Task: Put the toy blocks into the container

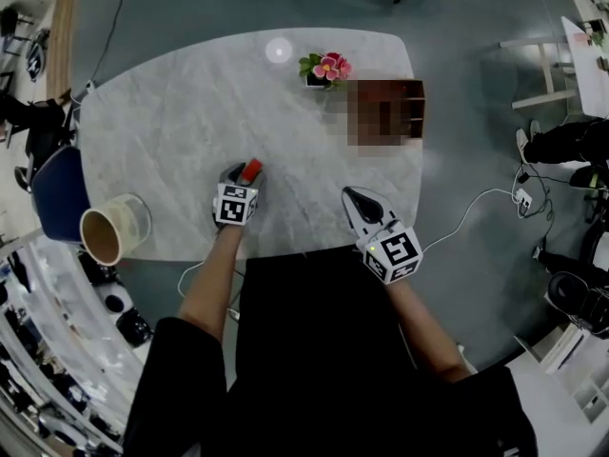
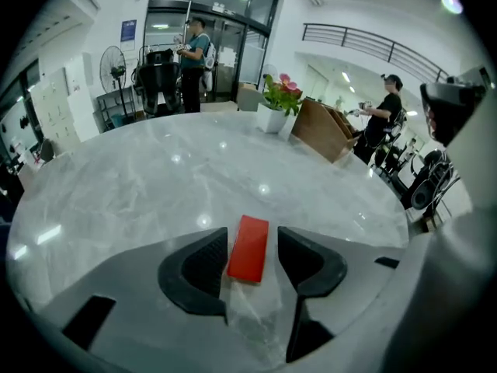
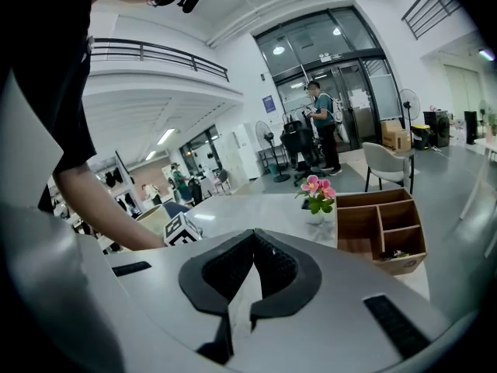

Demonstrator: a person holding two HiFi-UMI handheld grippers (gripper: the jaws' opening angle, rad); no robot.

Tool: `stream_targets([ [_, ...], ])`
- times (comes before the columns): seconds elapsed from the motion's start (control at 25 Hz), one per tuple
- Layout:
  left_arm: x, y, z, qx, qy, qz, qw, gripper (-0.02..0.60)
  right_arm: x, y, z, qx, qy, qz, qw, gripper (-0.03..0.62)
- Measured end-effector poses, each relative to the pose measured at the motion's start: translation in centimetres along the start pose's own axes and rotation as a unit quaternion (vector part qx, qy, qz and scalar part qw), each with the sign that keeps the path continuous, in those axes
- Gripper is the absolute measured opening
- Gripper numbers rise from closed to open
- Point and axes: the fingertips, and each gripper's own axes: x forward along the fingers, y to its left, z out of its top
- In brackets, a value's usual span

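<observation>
A flat red toy block (image 1: 252,168) (image 2: 249,248) lies on the marble table (image 1: 171,112) between the jaws of my left gripper (image 1: 245,175) (image 2: 253,238). That gripper is open: the block sits close to the left pad, with a clear gap to the right pad. My right gripper (image 1: 351,196) (image 3: 253,236) is shut with nothing in it, over the table's near edge to the right. A wooden box with compartments (image 1: 417,105) (image 3: 386,225) (image 2: 320,131) stands at the far right of the table, partly under a mosaic patch.
A small pot of pink flowers (image 1: 324,69) (image 3: 318,196) stands beside the wooden box. A large beige cup (image 1: 111,228) sits at the table's near left corner, with a blue chair (image 1: 55,194) past it. People stand in the background.
</observation>
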Motion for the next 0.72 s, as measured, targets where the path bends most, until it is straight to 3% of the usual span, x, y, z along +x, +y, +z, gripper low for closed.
stream_targets([
  [0.2, 0.8, 0.1, -1.0, 0.007, 0.031, 0.000, 0.9995, 0.188, -1.1, -1.8, -0.1, 0.020, -0.015, 0.007, 1.000, 0.000],
  [0.6, 1.6, 0.3, -1.3, 0.048, 0.063, 0.034, 0.9962, 0.137, -2.7, -4.6, -1.7, 0.033, -0.018, 0.016, 0.999, 0.000],
  [0.72, 1.2, 0.1, -1.9, 0.041, 0.067, 0.040, 0.9961, 0.135, -2.7, -4.3, -2.0, 0.036, -0.020, 0.023, 0.999, 0.000],
])
